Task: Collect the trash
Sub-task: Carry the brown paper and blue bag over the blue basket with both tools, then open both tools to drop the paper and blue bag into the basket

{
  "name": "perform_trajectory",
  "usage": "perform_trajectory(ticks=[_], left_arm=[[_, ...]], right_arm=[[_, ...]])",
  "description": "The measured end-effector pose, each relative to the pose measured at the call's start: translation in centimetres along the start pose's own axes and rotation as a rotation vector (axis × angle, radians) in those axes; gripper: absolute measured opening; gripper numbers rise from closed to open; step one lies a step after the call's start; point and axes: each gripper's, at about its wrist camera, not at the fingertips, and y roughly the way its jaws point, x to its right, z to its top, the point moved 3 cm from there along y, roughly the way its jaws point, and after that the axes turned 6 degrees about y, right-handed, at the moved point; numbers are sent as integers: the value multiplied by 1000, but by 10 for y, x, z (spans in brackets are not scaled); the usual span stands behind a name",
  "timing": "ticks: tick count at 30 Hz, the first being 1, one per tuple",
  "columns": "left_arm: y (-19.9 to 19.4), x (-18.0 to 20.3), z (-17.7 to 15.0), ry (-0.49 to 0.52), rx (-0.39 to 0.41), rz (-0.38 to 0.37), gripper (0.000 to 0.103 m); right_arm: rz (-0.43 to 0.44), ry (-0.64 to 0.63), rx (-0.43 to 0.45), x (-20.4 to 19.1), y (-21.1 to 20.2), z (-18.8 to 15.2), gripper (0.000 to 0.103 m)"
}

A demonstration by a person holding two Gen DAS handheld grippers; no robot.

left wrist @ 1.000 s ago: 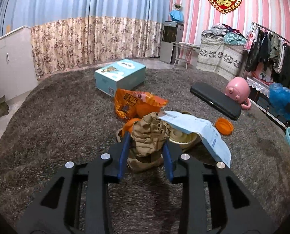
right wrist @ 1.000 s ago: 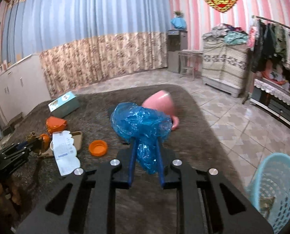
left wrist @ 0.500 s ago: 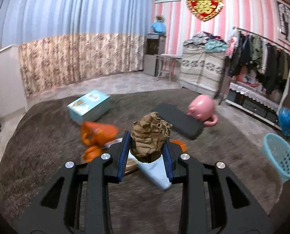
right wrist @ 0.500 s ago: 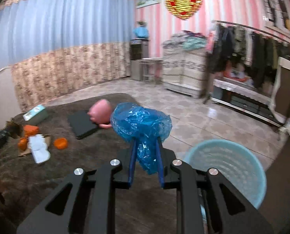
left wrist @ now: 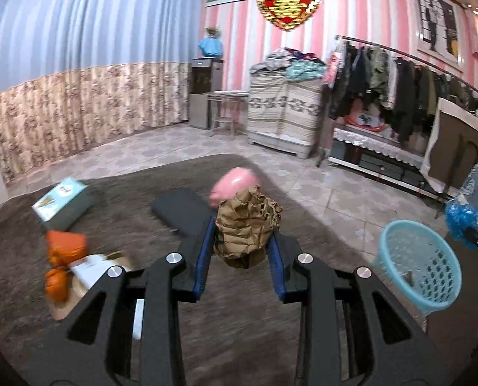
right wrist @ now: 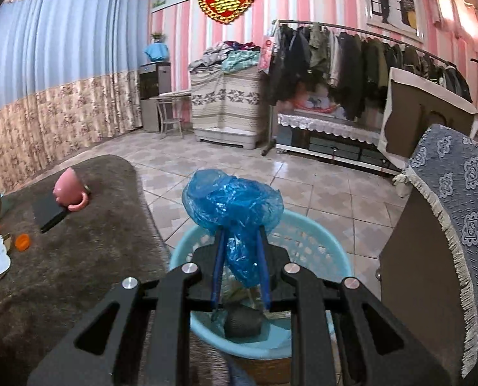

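My left gripper (left wrist: pixel 240 251) is shut on a crumpled brown paper wad (left wrist: pixel 247 225) and holds it in the air above the brown carpet. My right gripper (right wrist: pixel 239 257) is shut on a crumpled blue plastic bag (right wrist: pixel 234 207) and holds it right over the light blue basket (right wrist: pixel 319 241), which has some trash inside. The basket (left wrist: pixel 419 273) also shows at the right of the left wrist view, with the blue bag (left wrist: pixel 462 218) above it. Orange wrappers (left wrist: pixel 65 247) and a white paper (left wrist: pixel 91 268) lie on the carpet at the left.
A pink mug (right wrist: pixel 70 191), a black flat case (right wrist: pixel 47 210), an orange lid (right wrist: pixel 22 242) and a teal box (left wrist: pixel 62 202) lie on the carpet. A cloth-covered cabinet (right wrist: pixel 444 241) stands right of the basket. A clothes rack (right wrist: pixel 351 54) lines the pink wall.
My left gripper lifted the brown paper wad off the carpet and swung right, toward the basket. My right gripper carried the blue bag from above the carpet to over the basket.
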Motion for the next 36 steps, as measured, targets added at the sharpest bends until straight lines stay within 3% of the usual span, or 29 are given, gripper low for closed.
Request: perform_trajectory(ticks=[32, 35, 36], left_arm=[[105, 267, 2, 273, -72, -385, 31], [111, 278, 1, 287, -73, -404, 35], [113, 280, 2, 285, -79, -407, 47]], right_arm=[[-81, 188, -65, 86, 45, -4, 19], [-81, 189, -70, 87, 48, -5, 19], [-81, 189, -71, 88, 48, -5, 19]])
